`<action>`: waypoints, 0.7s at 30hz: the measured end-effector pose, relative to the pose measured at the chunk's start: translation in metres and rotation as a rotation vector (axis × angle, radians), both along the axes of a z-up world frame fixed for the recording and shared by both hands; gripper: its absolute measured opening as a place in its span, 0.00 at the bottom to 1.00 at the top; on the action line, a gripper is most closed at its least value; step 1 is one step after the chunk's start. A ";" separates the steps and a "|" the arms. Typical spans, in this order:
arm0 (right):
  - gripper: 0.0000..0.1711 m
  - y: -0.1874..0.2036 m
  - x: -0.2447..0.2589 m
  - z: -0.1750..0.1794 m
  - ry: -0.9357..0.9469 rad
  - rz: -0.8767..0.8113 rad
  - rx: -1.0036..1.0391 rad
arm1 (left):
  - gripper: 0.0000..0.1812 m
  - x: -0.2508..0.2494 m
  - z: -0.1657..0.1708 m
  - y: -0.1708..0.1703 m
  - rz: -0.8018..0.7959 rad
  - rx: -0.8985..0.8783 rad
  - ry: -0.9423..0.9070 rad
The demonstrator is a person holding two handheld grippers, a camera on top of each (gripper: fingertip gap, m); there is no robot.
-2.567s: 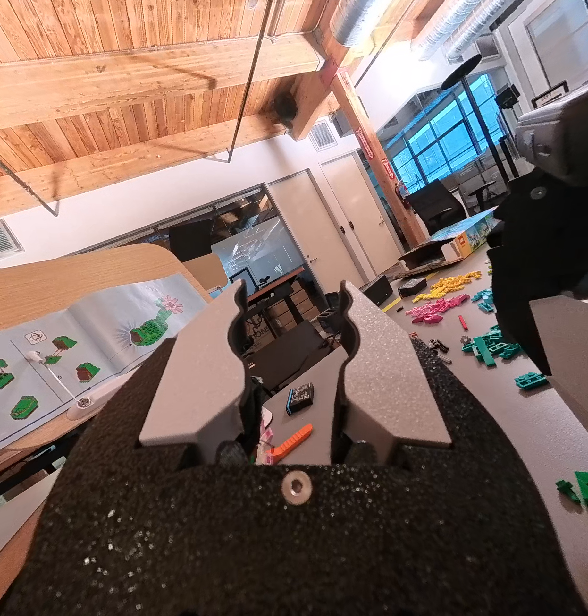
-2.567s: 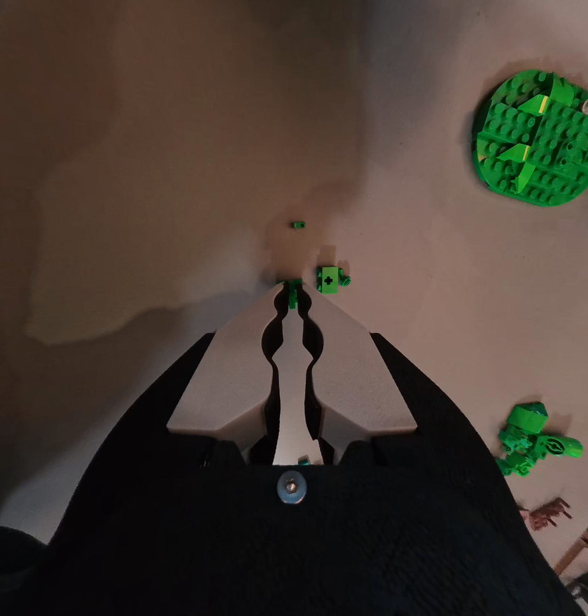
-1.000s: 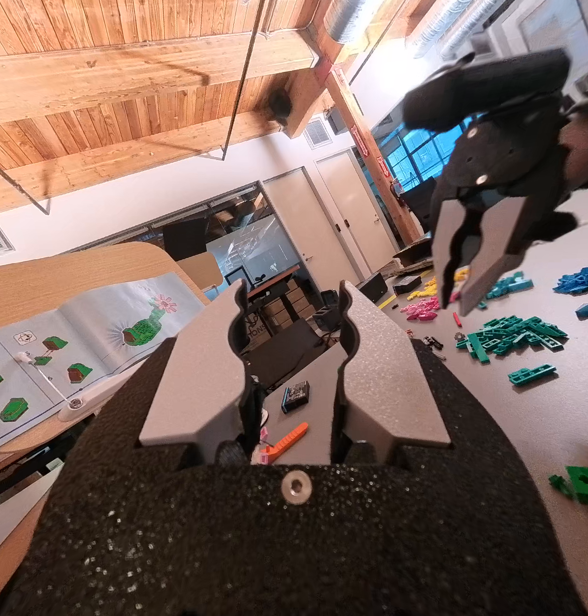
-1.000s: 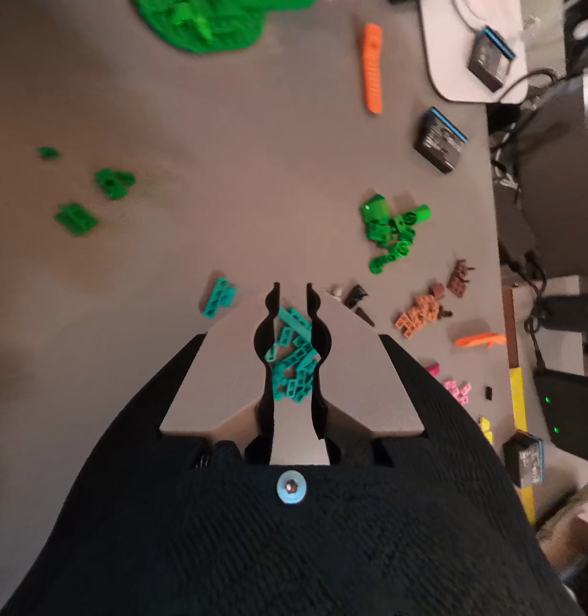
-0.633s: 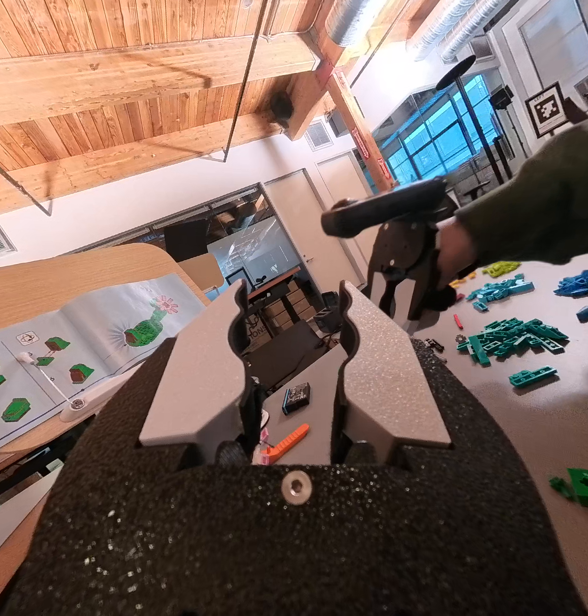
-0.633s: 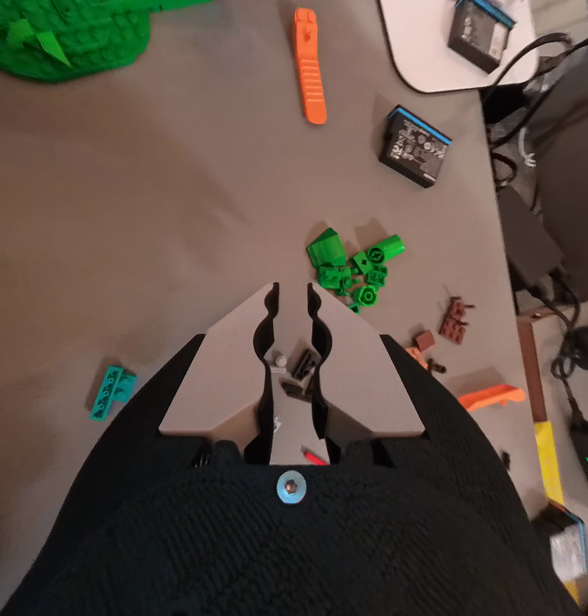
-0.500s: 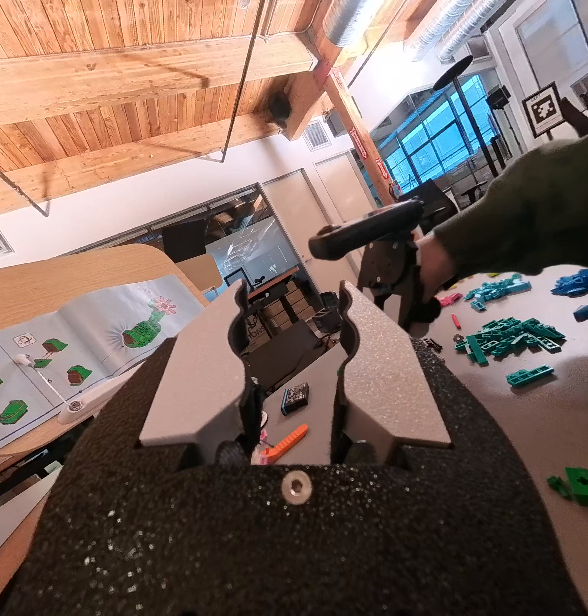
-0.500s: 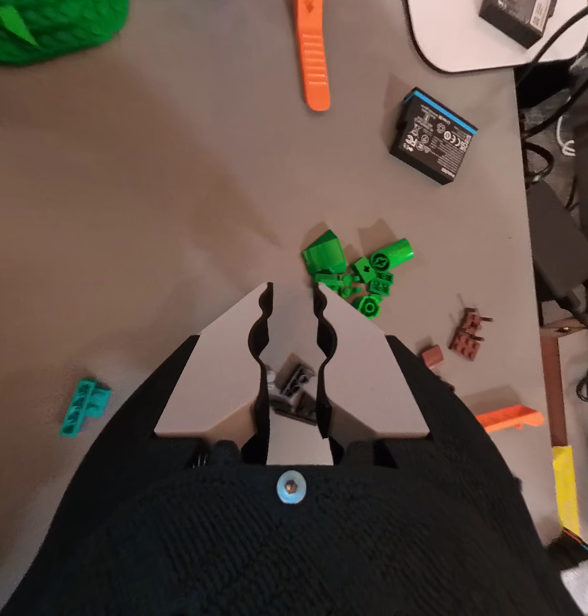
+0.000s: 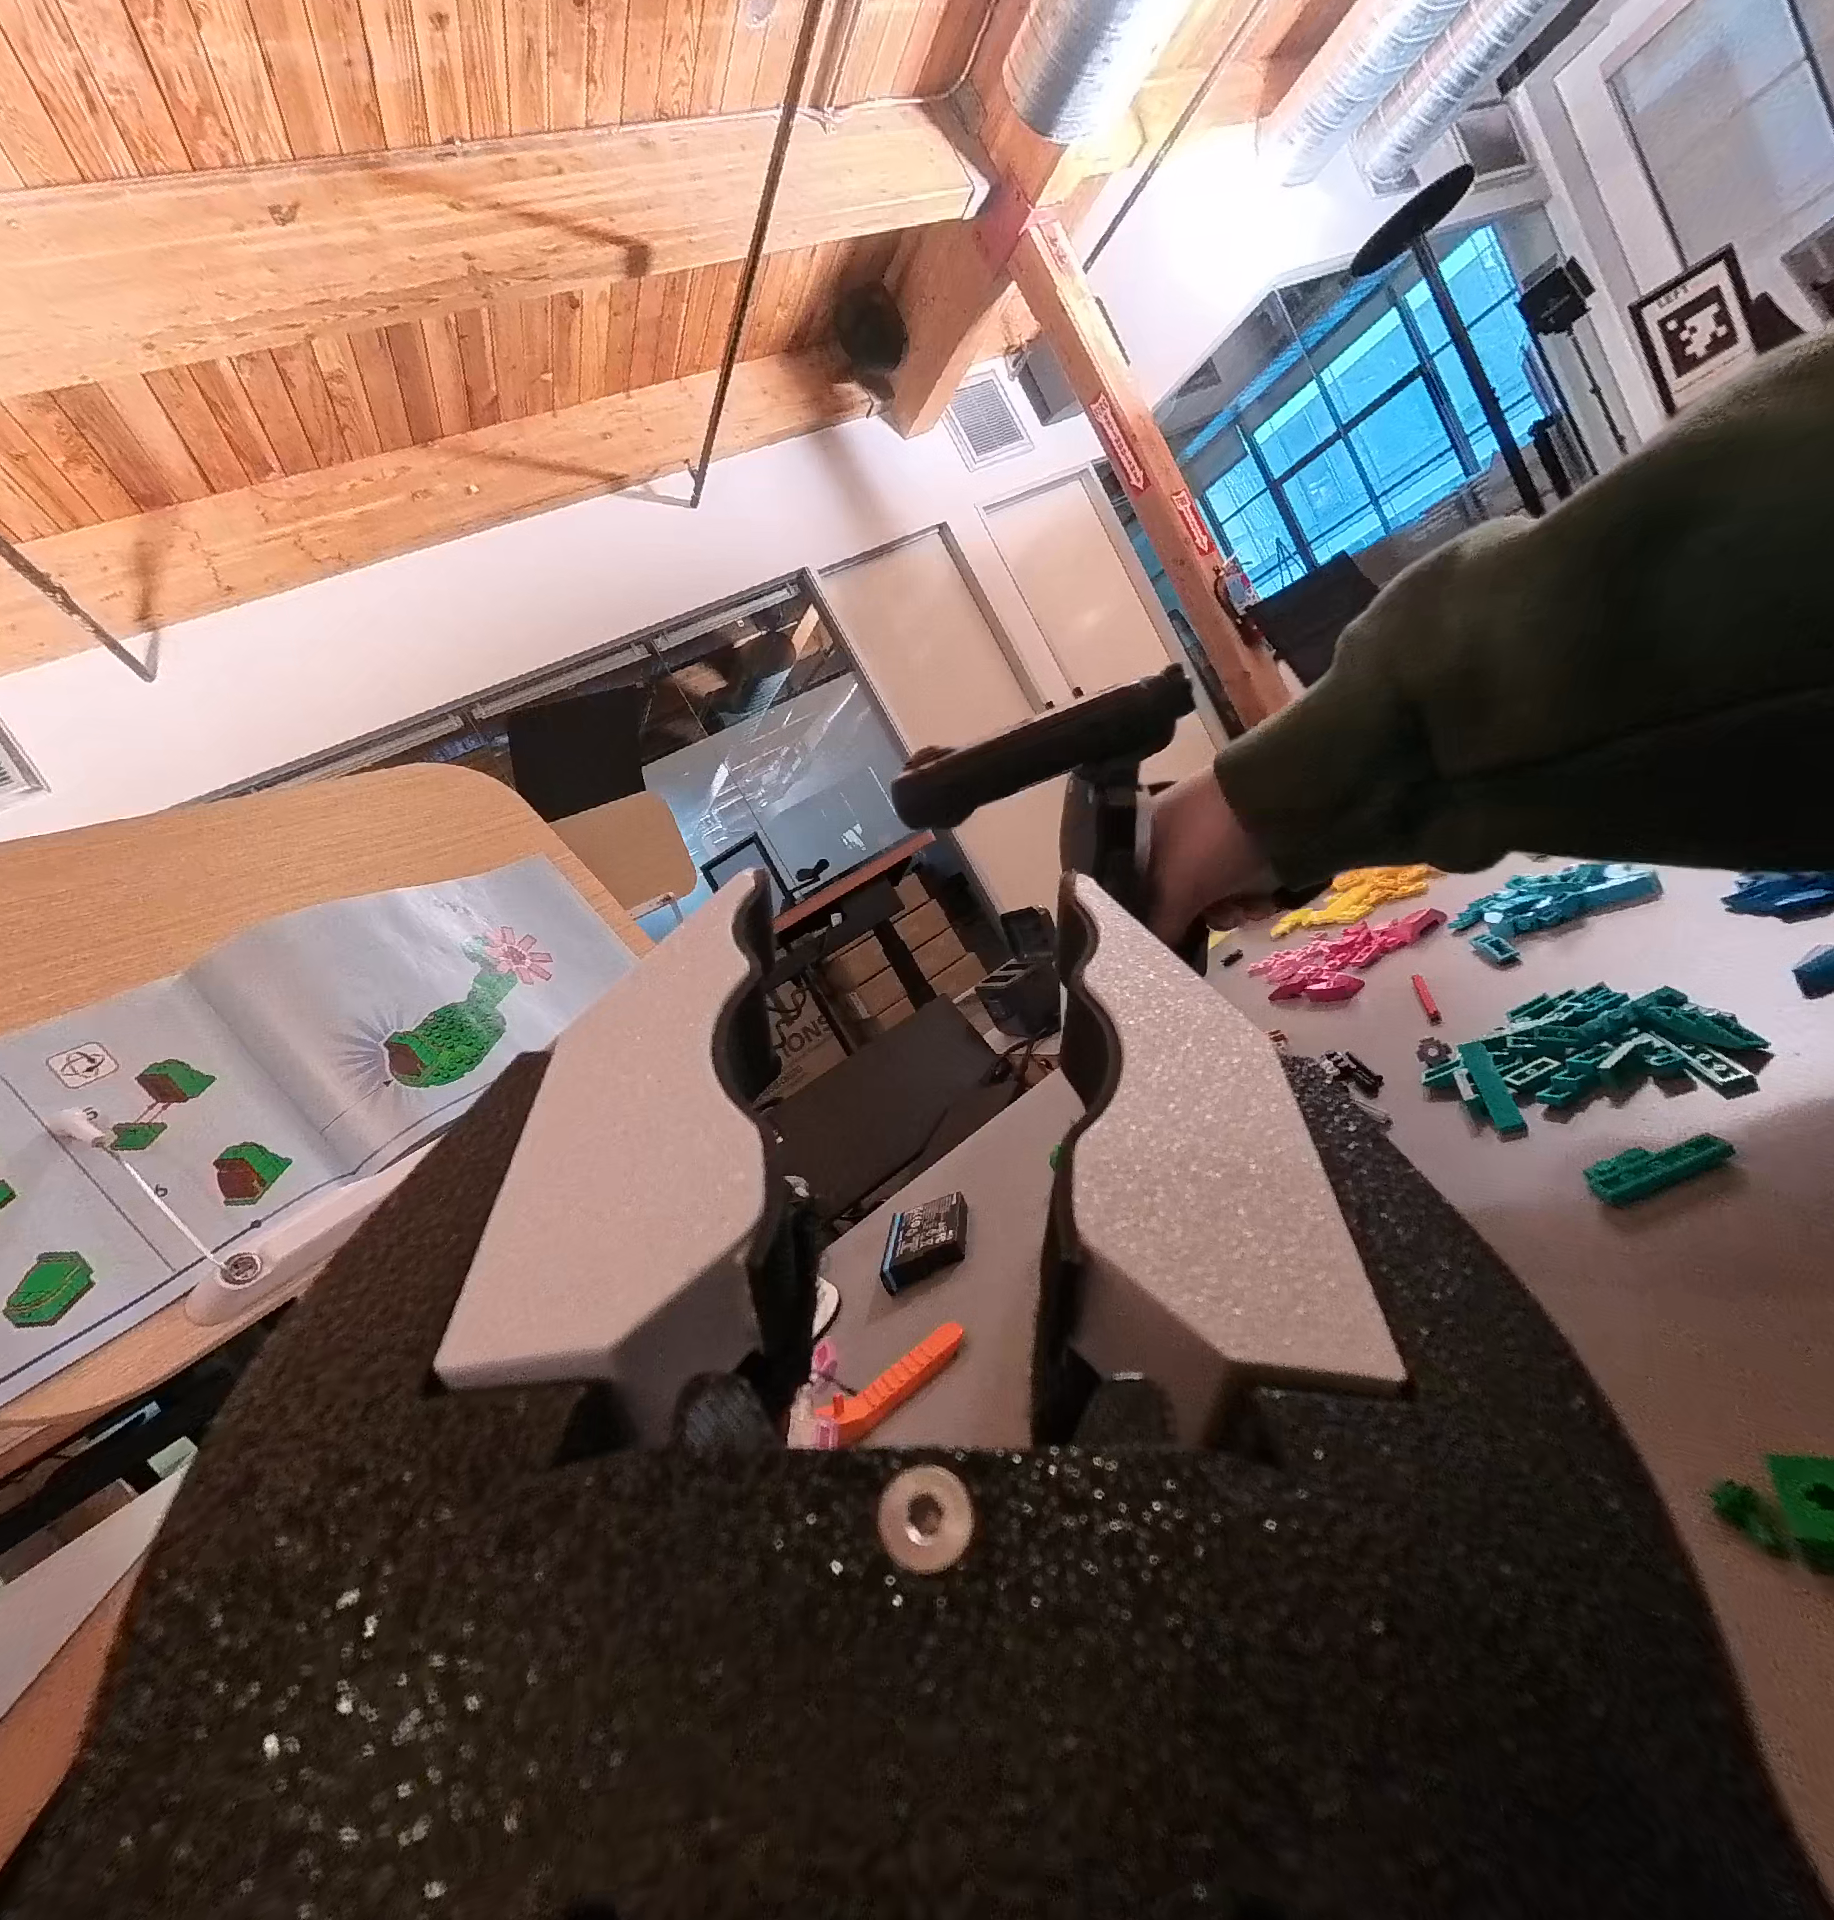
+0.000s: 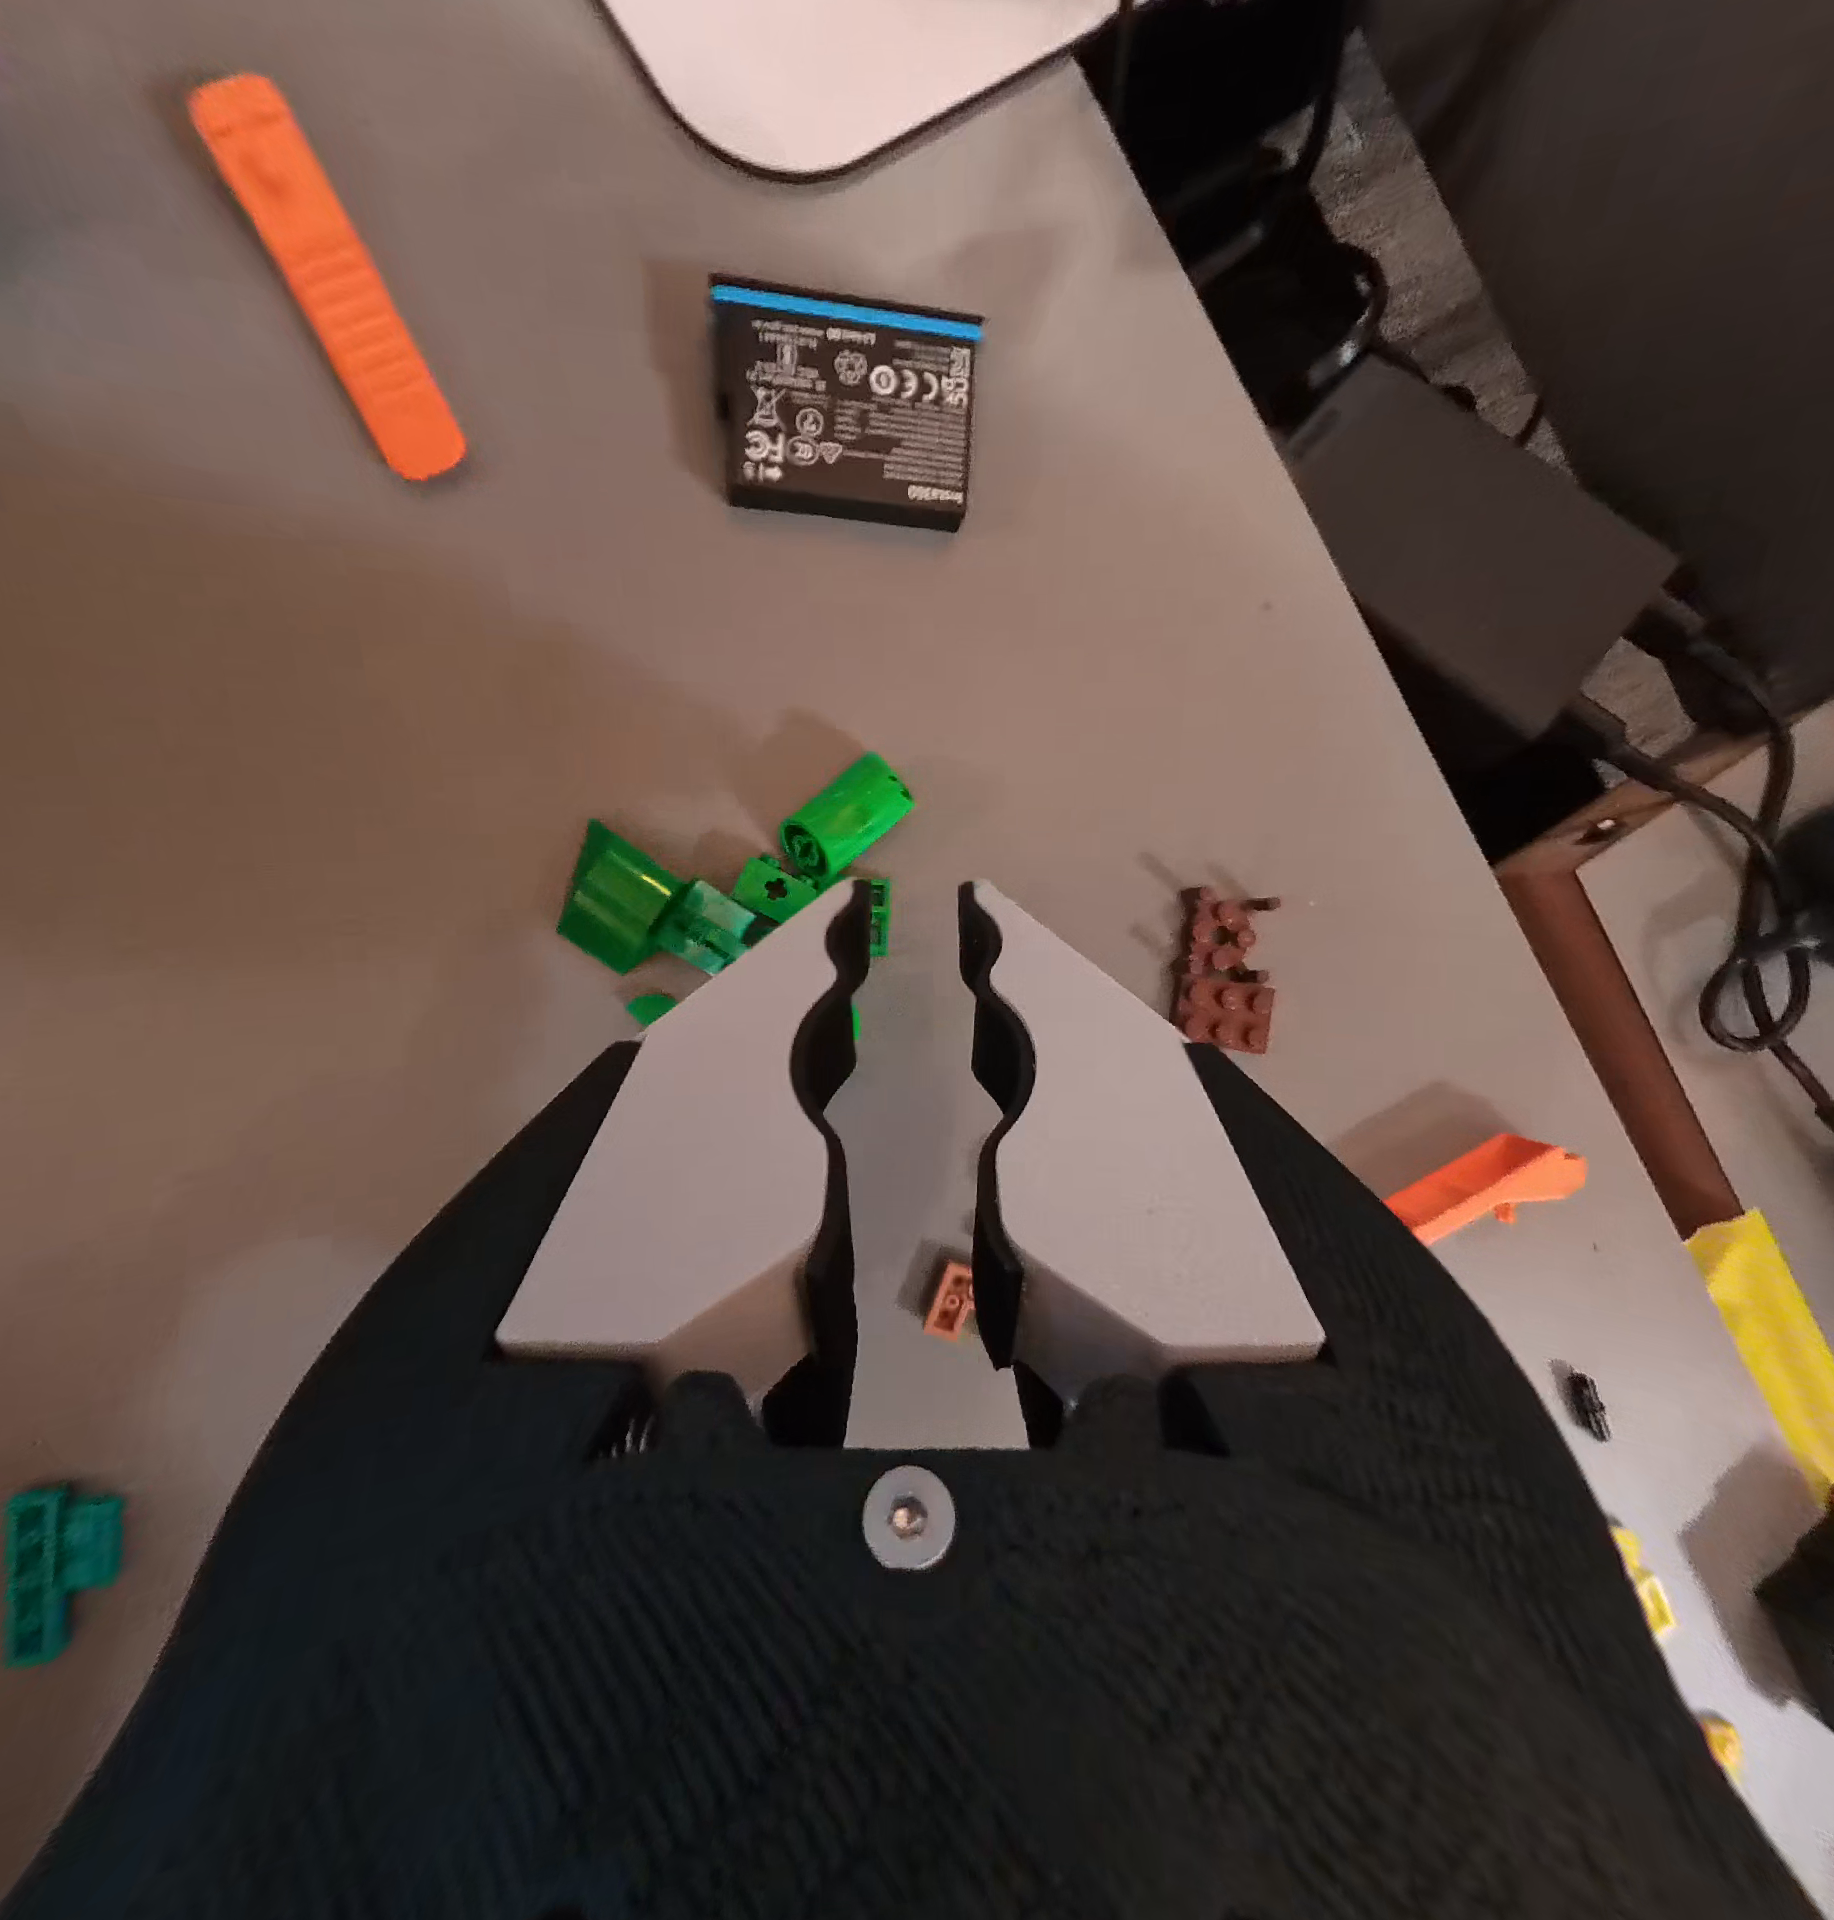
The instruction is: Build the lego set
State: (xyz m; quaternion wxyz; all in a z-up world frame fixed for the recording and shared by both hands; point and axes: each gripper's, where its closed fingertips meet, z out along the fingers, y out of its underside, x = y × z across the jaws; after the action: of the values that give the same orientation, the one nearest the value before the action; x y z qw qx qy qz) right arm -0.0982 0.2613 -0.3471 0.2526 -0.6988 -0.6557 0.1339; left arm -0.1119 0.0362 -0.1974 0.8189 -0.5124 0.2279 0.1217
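Note:
My right gripper [image 10: 905,896] is open and empty, low over the grey table, its left fingertip over the edge of a small pile of bright green Lego pieces [image 10: 726,896]. Brown plates [image 10: 1222,971] lie just right of the tips and a small orange-brown brick [image 10: 949,1299] lies between the fingers. My left gripper [image 9: 908,899] is open and empty, tilted up toward the ceiling. Beyond it the other gripper [image 9: 1058,743] shows, held by a hand in a dark green sleeve [image 9: 1578,686]. The open instruction booklet [image 9: 258,1049] stands at the left.
An orange brick separator [image 10: 321,272] and a black battery [image 10: 845,403] lie beyond the green pile. A second orange tool [image 10: 1484,1184] lies near the table's right edge [image 10: 1412,665]. Teal [image 9: 1588,1044], pink [image 9: 1339,951] and yellow [image 9: 1370,883] piles lie on the table. To reach the black battery [image 10: 845,403] in a straight line is about 10 centimetres for my right fingers, about 30 centimetres for my left. My left wrist view [image 9: 921,1229] looks at it from another angle.
My right gripper has moved forward from the teal pile, past small dark pieces, to the bright green pile and come lower. The left gripper has not moved.

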 end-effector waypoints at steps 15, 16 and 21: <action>0.10 -0.013 0.025 -0.015 -0.158 0.092 -0.018 | 0.28 0.002 -0.001 0.000 -0.005 -0.004 0.006; 0.10 -0.015 0.024 -0.013 -0.146 0.091 -0.023 | 0.28 0.002 -0.001 0.000 -0.004 -0.003 0.006; 0.10 -0.018 0.017 -0.010 -0.116 0.099 -0.030 | 0.28 0.002 -0.001 0.001 -0.004 -0.004 0.007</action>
State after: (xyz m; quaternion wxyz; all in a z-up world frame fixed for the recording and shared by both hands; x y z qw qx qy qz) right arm -0.0811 0.2434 -0.3567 0.1968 -0.6758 -0.7009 0.1156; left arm -0.1101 0.0367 -0.1982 0.8174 -0.5132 0.2320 0.1212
